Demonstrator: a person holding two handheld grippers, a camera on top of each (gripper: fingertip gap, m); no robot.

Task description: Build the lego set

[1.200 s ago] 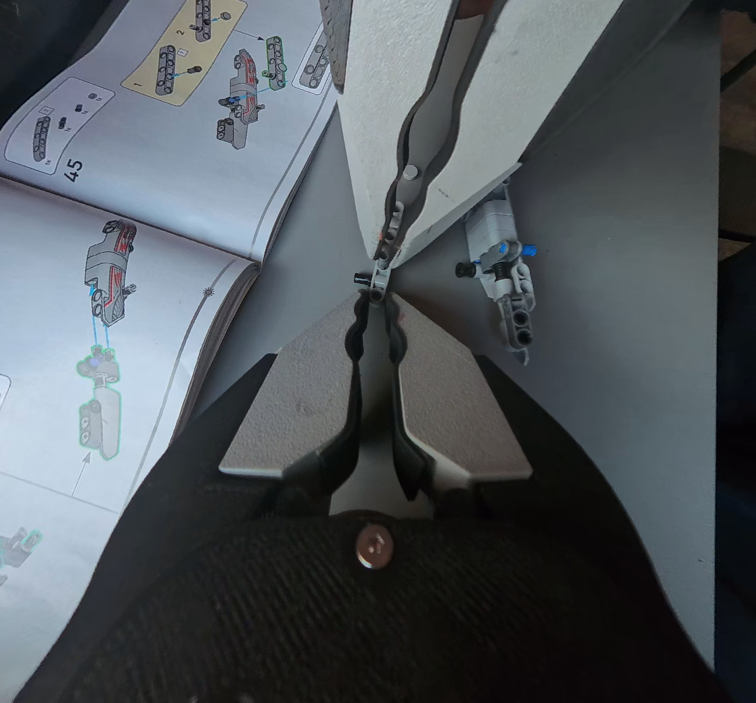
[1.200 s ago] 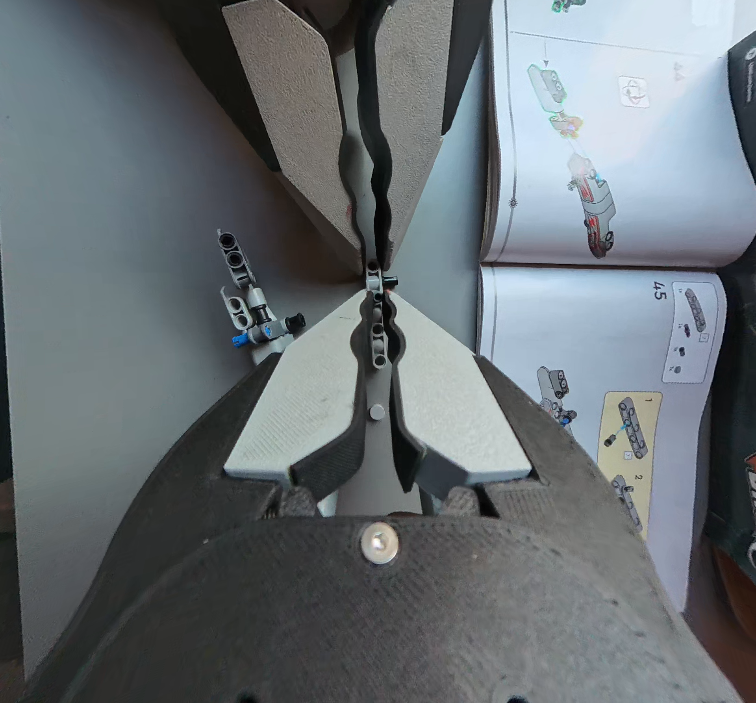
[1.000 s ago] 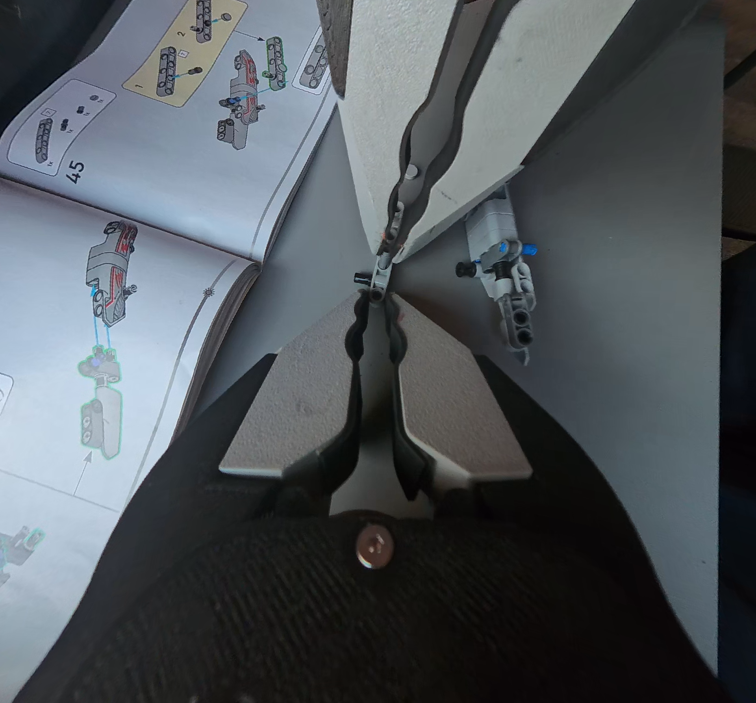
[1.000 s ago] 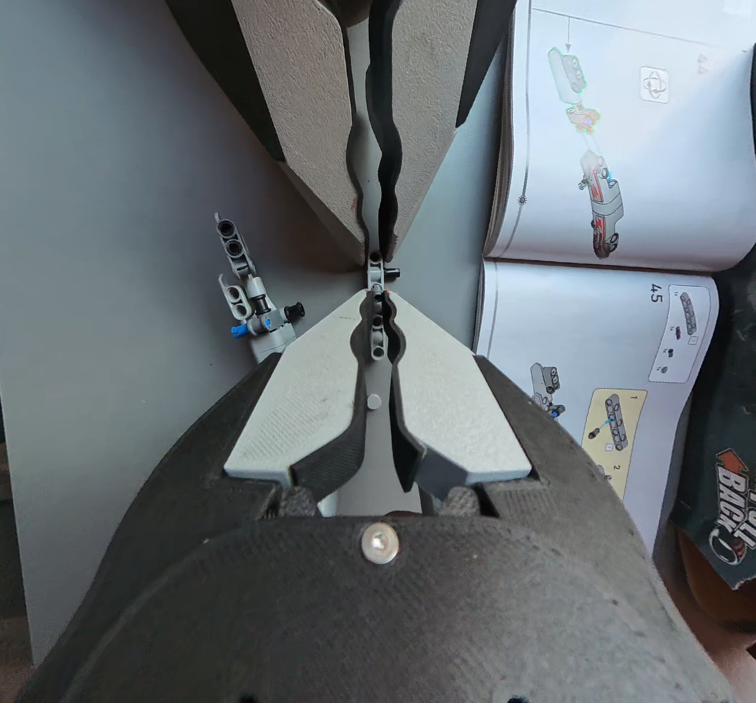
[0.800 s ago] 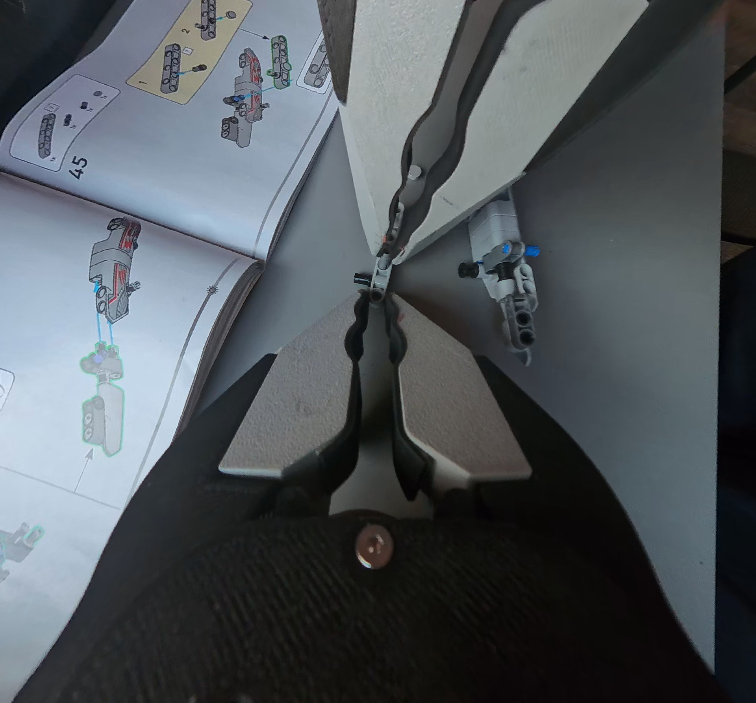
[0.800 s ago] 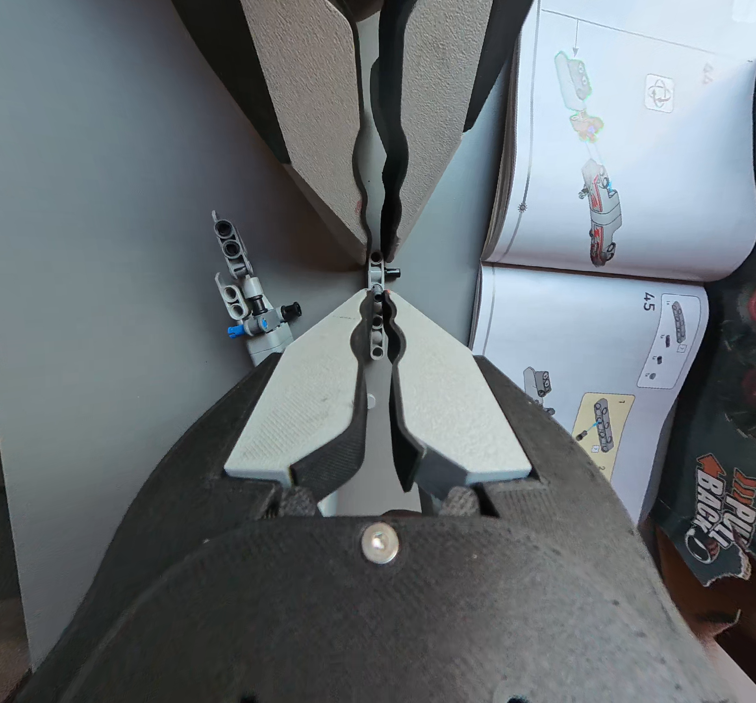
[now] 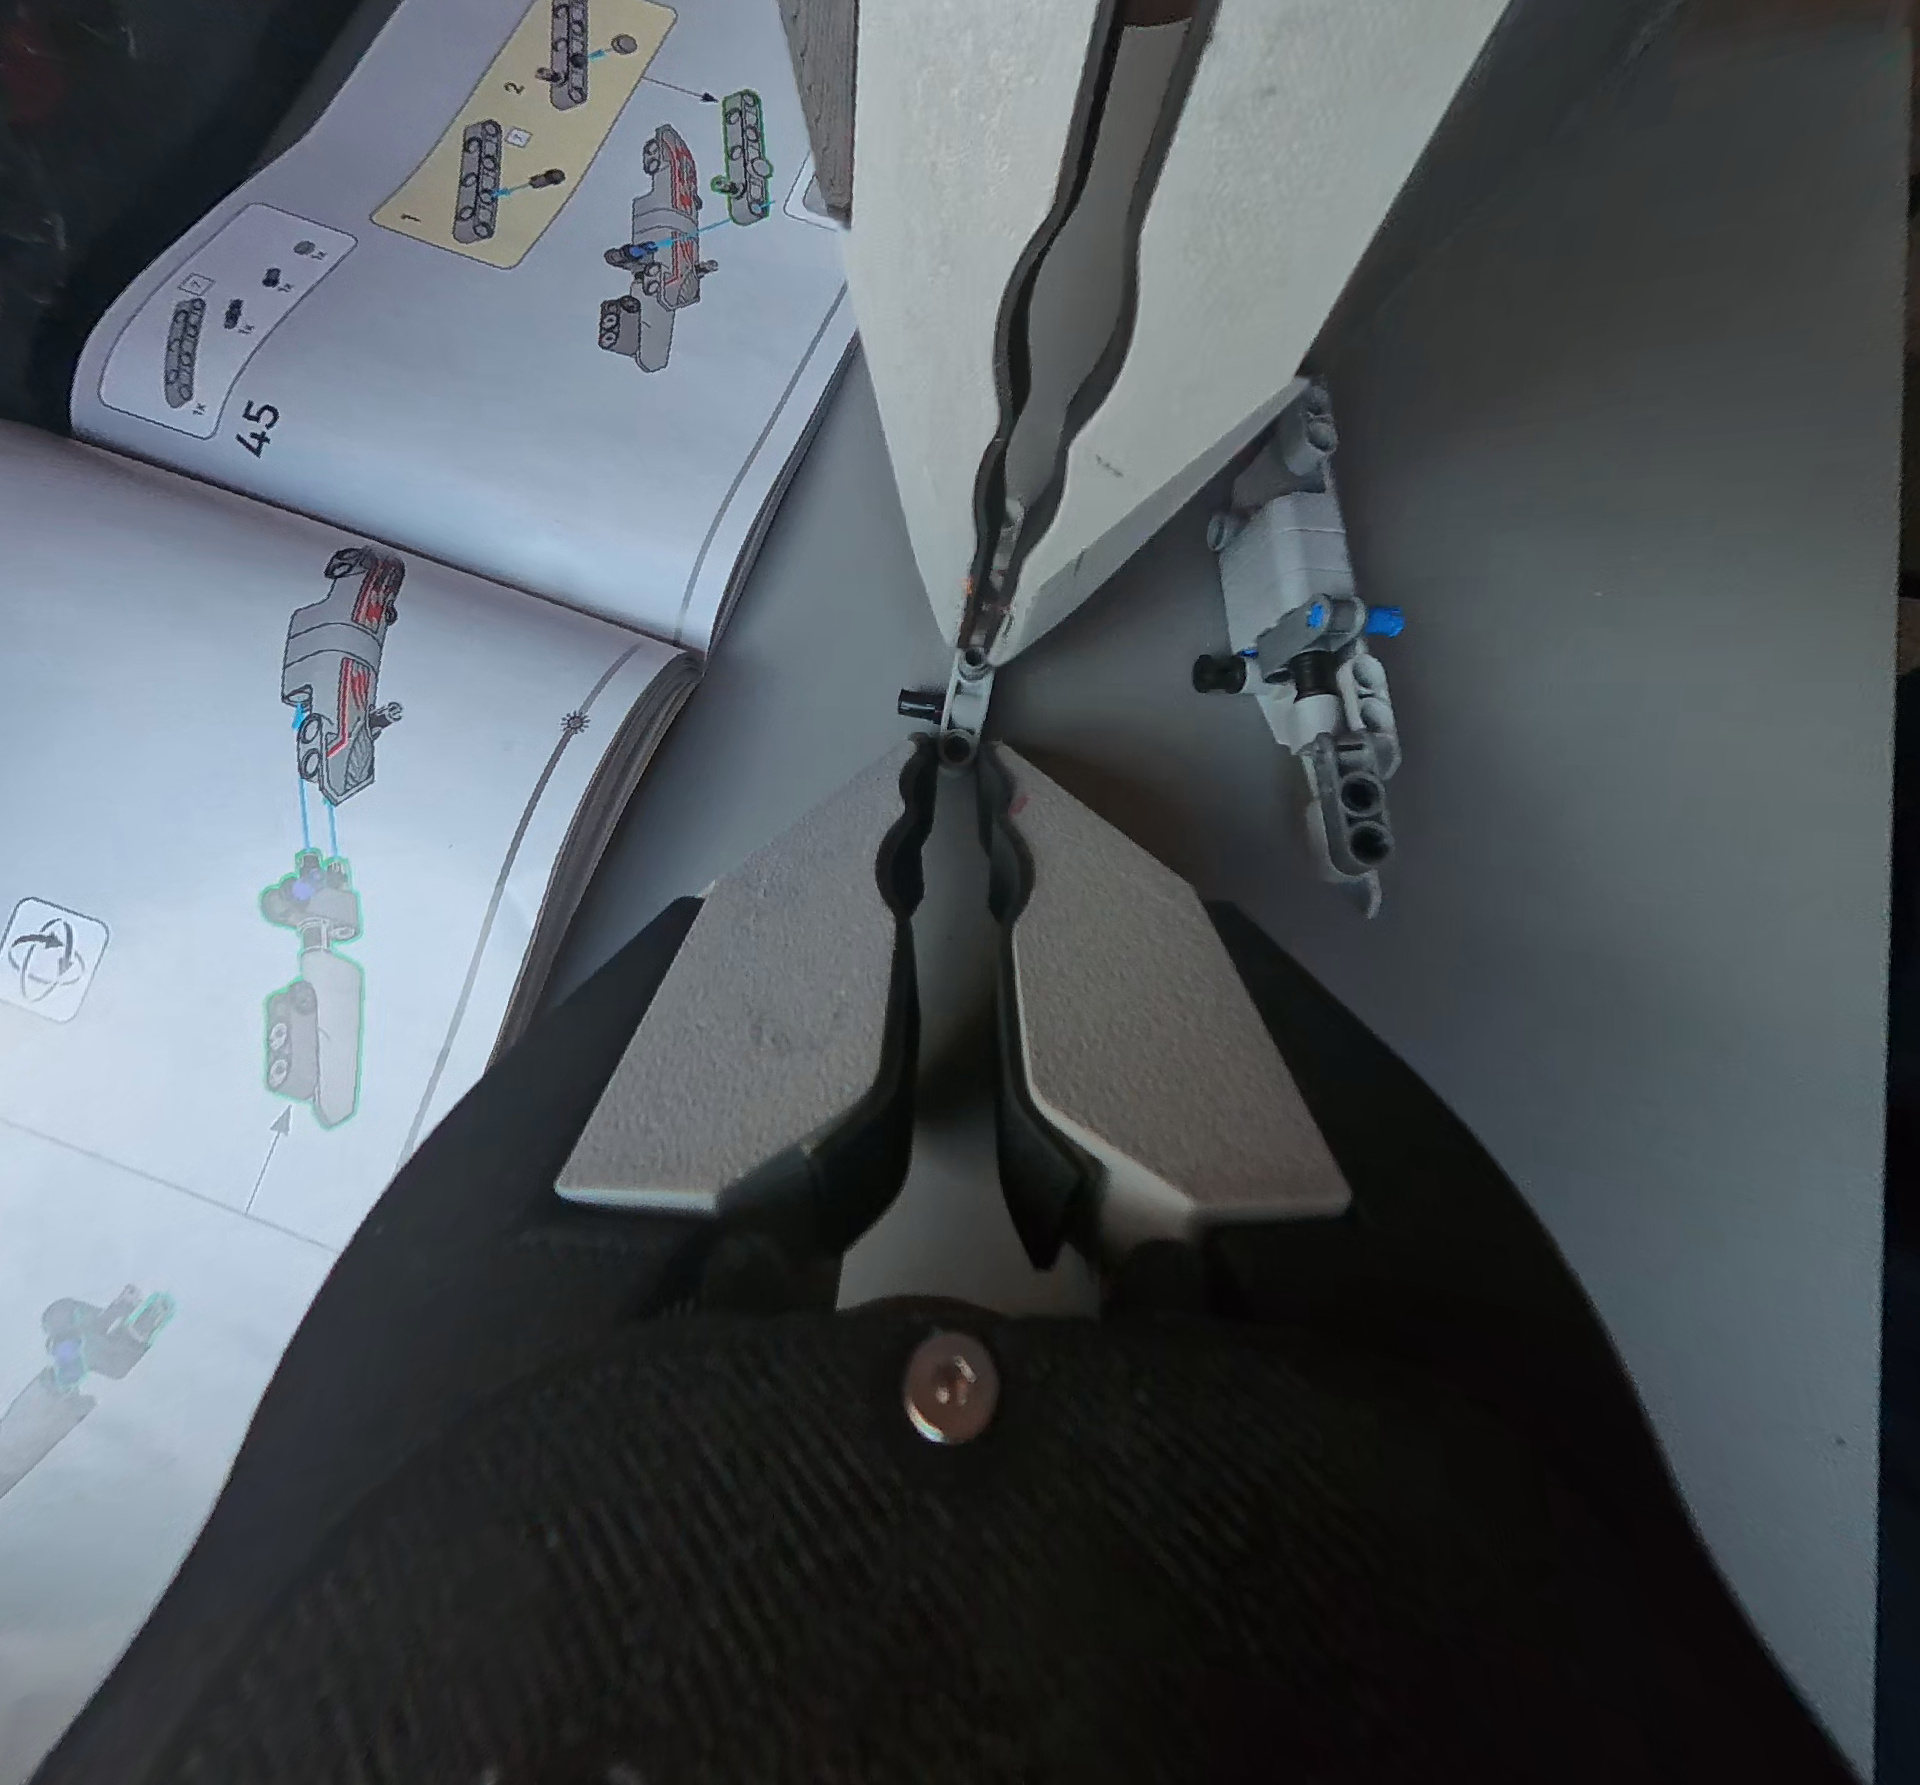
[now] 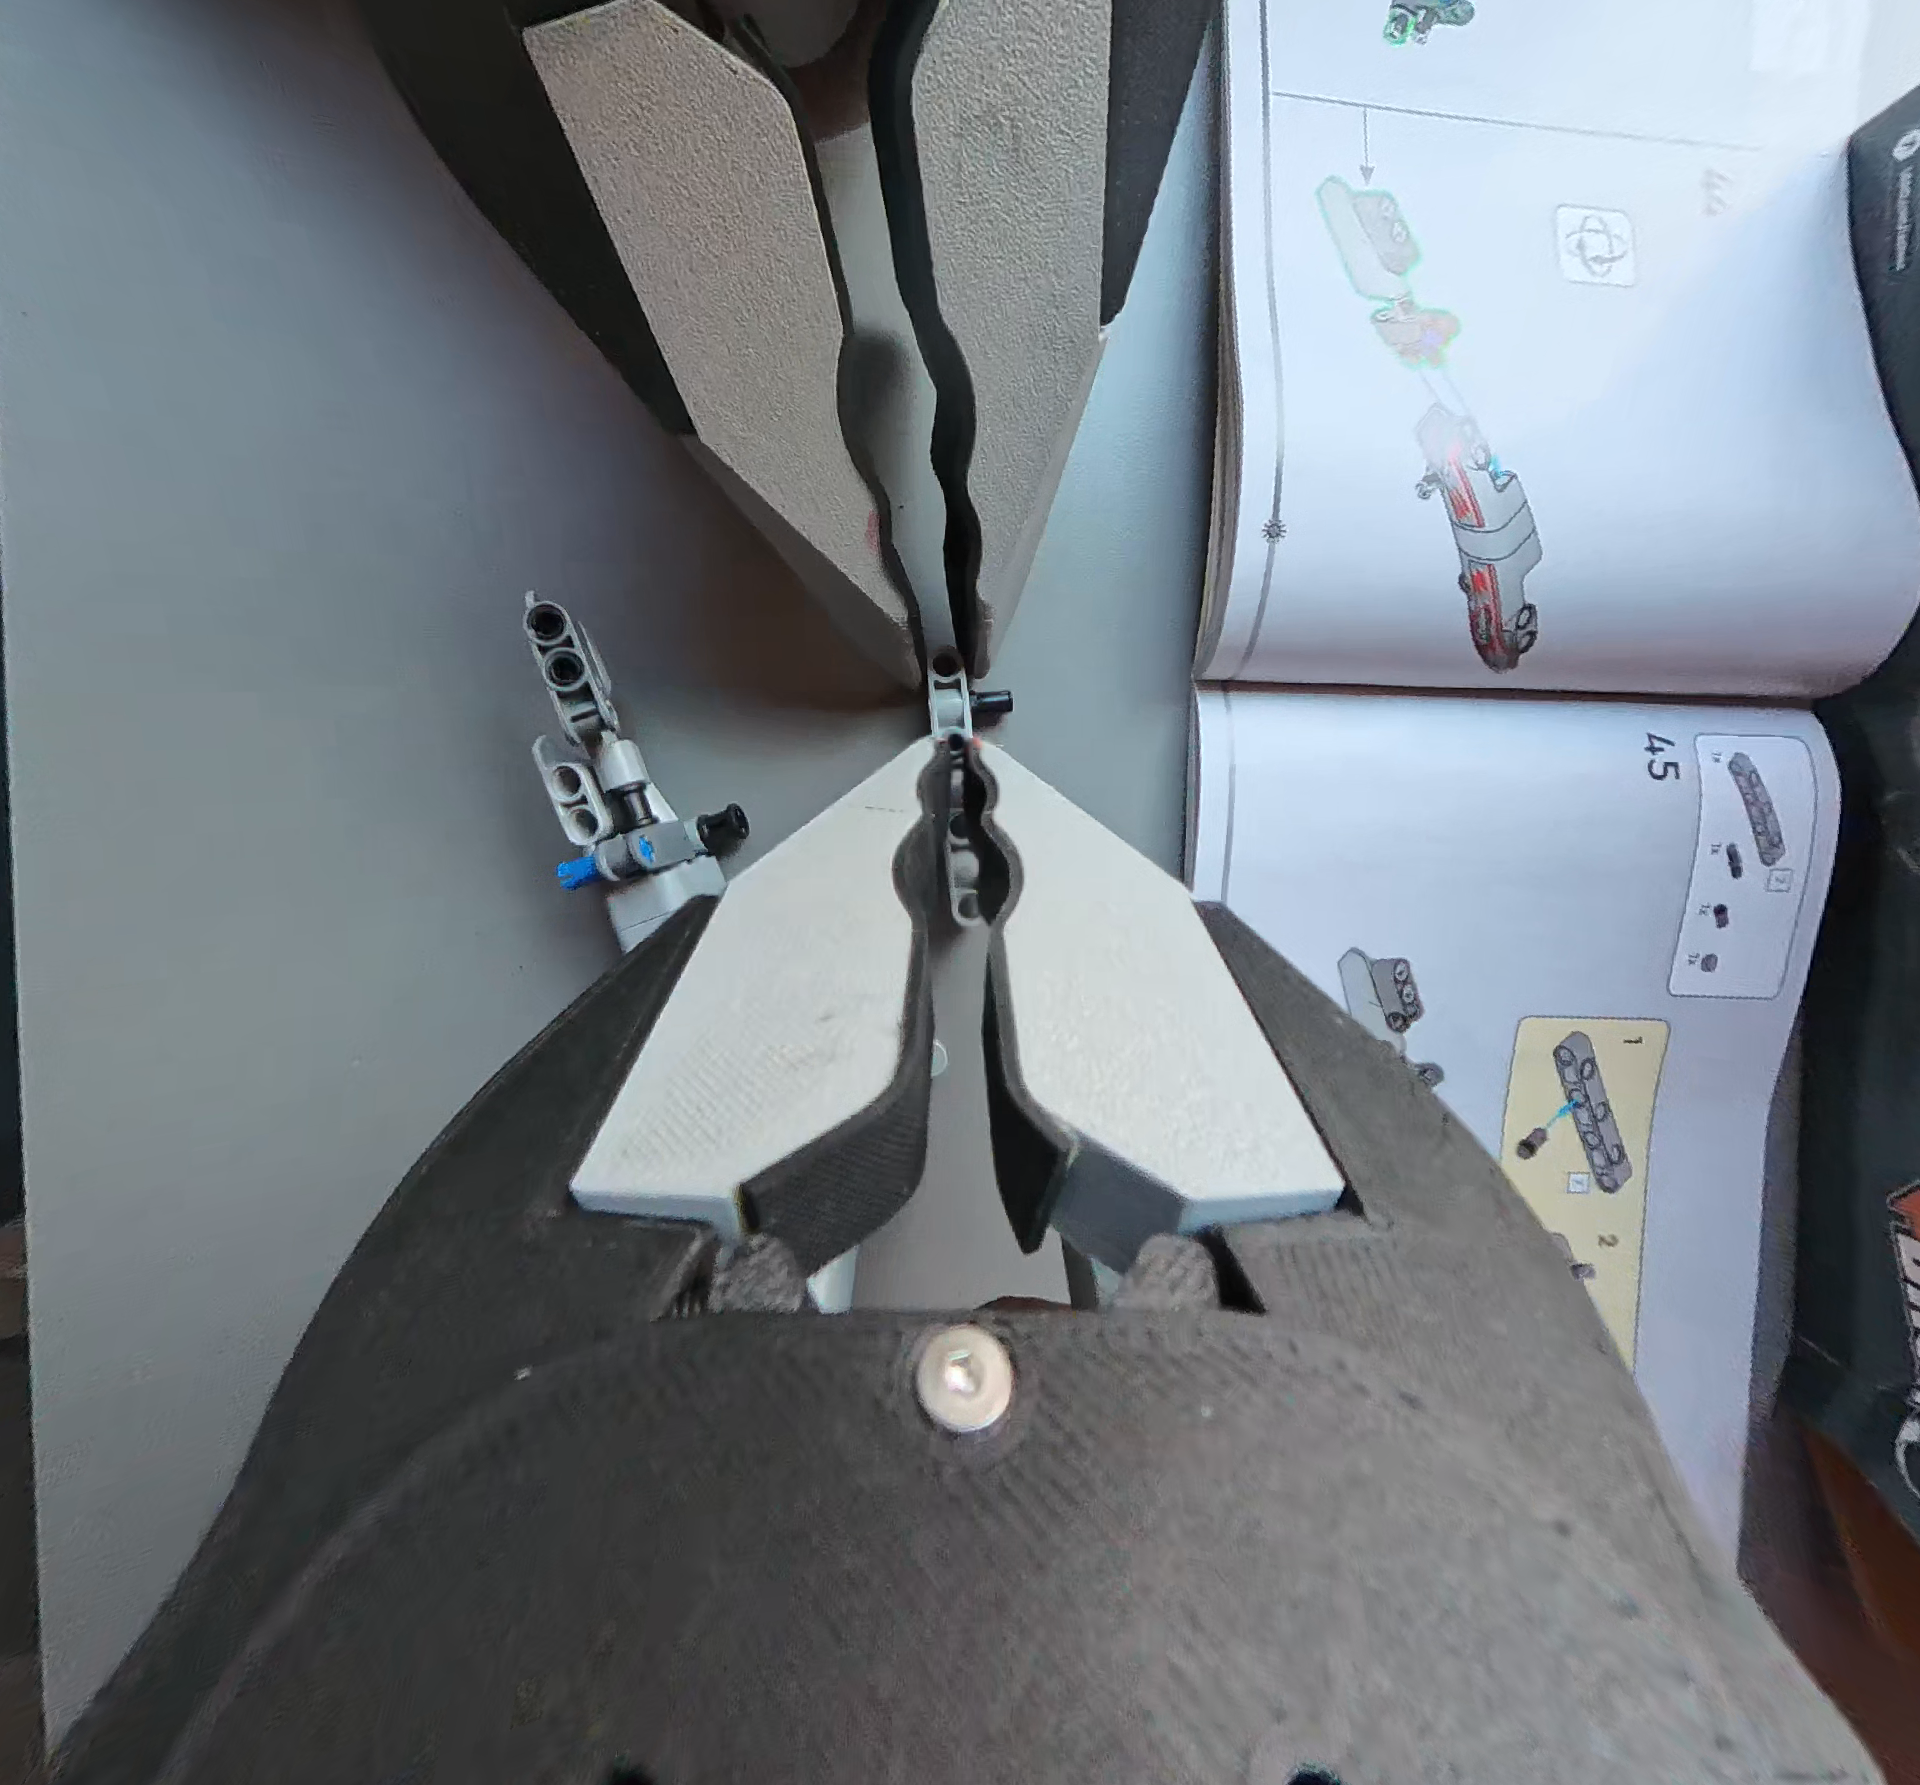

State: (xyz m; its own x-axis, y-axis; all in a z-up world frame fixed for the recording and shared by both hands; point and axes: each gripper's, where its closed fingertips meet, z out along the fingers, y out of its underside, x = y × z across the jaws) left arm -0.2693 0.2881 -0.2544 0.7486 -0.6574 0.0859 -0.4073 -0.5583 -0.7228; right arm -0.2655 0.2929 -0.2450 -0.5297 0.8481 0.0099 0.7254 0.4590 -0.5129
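- The right tongs (image 8: pixel 954 748) are pinching a light grey beam (image 8: pixel 952 696) edge-on between nearly closed fingers, most of its length sitting inside the pads and only the far end sticking out.
- A short black pin (image 8: pixel 992 698) is projecting sideways from a hole in that exposed end.
- The left tongs (image 7: pixel 956 753) are meeting the beam tip to tip from the opposite side, narrowed to a slit; whether they are actually gripping the last hole or only touching it, I cannot tell.
- Risk, as I judge it: with both grips so near one end, any twist between the two hands is likely to lever the beam out of the pads and drop it onto the desk (image 7: pixel 1610 1008).
- The pin looks only partly seated, so a bump from either fingertip could knock it out or push it crooked.
- The grey sub-assembly (image 7: pixel 1309 655) with a blue pin is lying on the desk, beside the right tongs and apart from the beam; a careless swing could scatter it.
- The instruction booklet (image 7: pixel 468 405) is lying open near the tongs' meeting point.
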